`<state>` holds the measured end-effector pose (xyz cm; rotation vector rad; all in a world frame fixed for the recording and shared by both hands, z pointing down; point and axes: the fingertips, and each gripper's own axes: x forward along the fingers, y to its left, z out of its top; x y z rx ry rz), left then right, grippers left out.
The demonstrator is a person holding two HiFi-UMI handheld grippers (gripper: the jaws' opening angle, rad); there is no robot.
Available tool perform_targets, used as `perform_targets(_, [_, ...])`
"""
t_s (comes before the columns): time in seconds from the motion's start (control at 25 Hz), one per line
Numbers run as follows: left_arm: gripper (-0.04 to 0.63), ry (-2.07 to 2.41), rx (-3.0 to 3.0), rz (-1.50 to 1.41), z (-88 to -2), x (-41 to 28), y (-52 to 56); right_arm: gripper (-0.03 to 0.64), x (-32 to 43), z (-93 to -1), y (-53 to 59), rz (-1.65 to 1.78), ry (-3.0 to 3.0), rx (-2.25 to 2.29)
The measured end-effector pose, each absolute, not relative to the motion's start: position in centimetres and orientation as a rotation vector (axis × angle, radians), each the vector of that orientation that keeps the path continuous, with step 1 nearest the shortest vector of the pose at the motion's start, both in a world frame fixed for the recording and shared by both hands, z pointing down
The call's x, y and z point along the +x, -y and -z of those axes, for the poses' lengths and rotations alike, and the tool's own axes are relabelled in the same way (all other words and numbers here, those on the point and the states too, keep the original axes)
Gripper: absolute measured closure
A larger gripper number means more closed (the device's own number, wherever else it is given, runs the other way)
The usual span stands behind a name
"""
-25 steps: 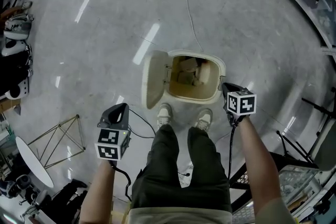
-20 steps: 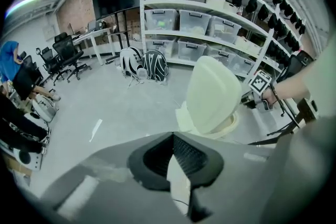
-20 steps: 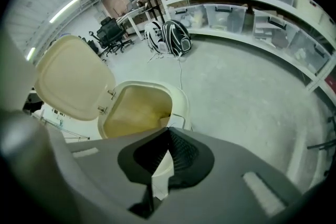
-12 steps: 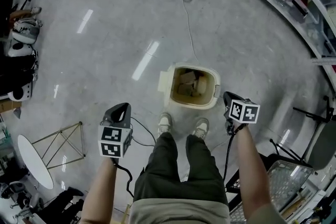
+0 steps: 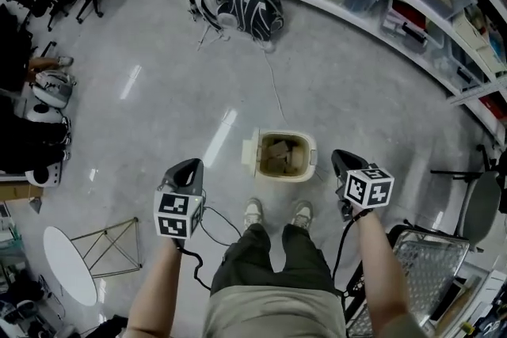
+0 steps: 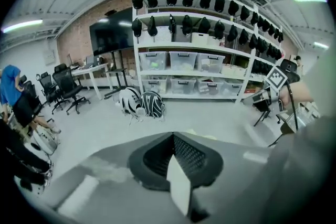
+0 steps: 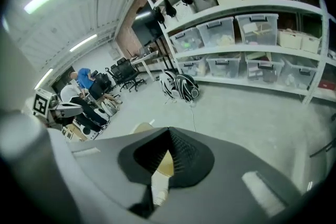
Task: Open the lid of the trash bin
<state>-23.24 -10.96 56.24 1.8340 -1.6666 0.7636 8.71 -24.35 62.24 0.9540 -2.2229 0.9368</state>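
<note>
- Trash bin (image 5: 309, 167) stands upright on the floor just ahead of my shoes (image 5: 252, 211), mouth facing up, between my two grippers.
- My left gripper (image 5: 184, 167), black-and-white square markers on its cube, has its jaws pressed together on nothing.
- Lid (image 5: 249, 152) stands on edge along the bin's left side.
- My right gripper (image 5: 341, 157), jaws likewise closed and empty, hovers just right of the bin.
</note>
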Motion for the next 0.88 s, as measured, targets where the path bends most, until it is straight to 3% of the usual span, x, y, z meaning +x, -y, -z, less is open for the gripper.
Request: perform_targets(0.88, [0.594,1.956,2.393,-0.495,-23.0,-17.3,13.6,0.614,8.4,-20.9,19.2,-0.259,2.826,1.128])
